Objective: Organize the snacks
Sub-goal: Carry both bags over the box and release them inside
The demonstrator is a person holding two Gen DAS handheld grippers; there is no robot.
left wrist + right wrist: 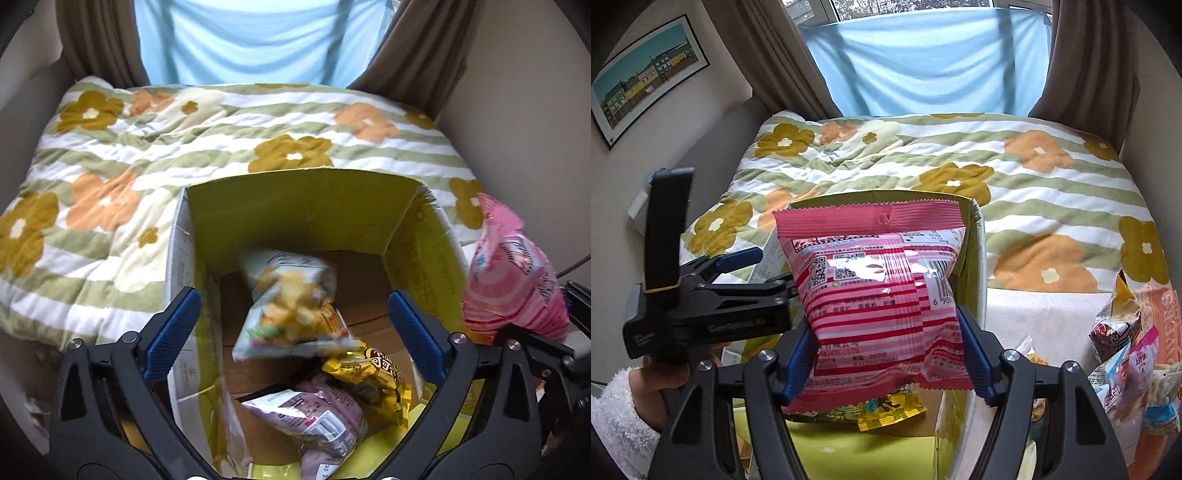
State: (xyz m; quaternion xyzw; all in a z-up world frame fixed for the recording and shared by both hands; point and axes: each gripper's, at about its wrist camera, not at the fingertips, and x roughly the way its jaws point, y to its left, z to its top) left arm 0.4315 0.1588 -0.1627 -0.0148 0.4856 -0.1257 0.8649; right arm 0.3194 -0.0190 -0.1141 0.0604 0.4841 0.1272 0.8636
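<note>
The left gripper (295,328) is released above the box (295,206), while the right gripper (890,354), at 3 o'clock, grasps the pink bag (875,288).

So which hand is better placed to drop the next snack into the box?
Probably the right: its gripper grips the pink striped snack packet at the yellow cardboard box; the left gripper is empty.

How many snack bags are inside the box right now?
3 show in the box: a blurred white chip bag under the open left claw, a yellow bag beside it, and a pale purple bag nearest the camera. More may hide underneath.
</note>
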